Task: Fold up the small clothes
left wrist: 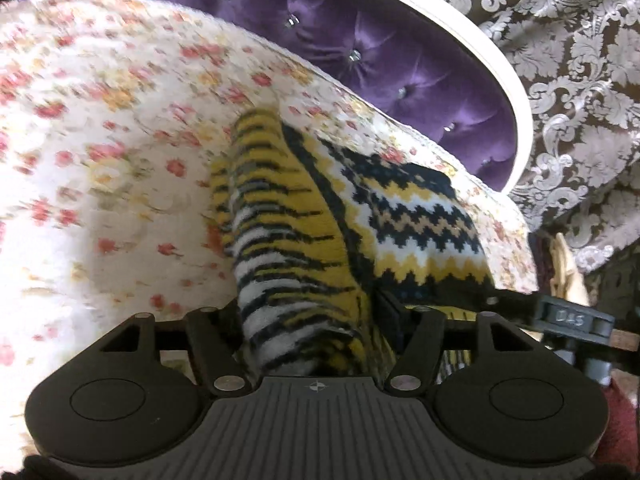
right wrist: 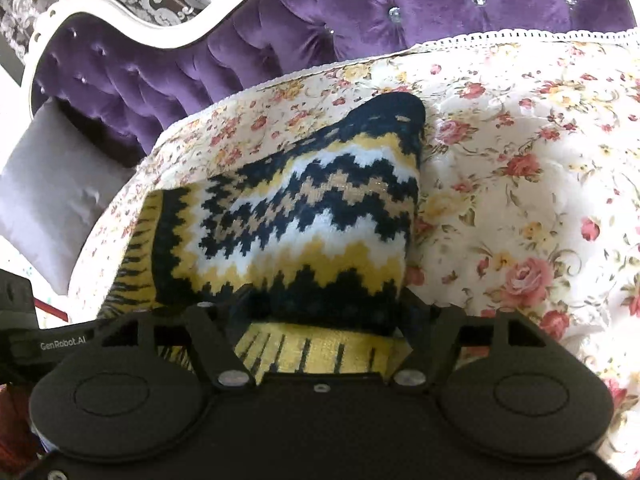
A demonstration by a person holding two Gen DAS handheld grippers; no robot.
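My left hand-held gripper (left wrist: 316, 320) points down at the knitted garment (left wrist: 320, 220), a yellow, black and white piece. Its striped sleeve fills the gap between my jaws. The fingertips are buried in the cloth, so I cannot tell whether the pads press on it.

My right hand-held gripper (right wrist: 320, 316) has its jaws spread wide, with the zigzag-patterned part of the garment bulging between them; tips hidden there too, so I cannot tell the grip.

The garment lies bunched on the floral bedspread (right wrist: 520, 160), near the purple tufted headboard (right wrist: 280, 32). Damask wallpaper (left wrist: 580, 60) behind.
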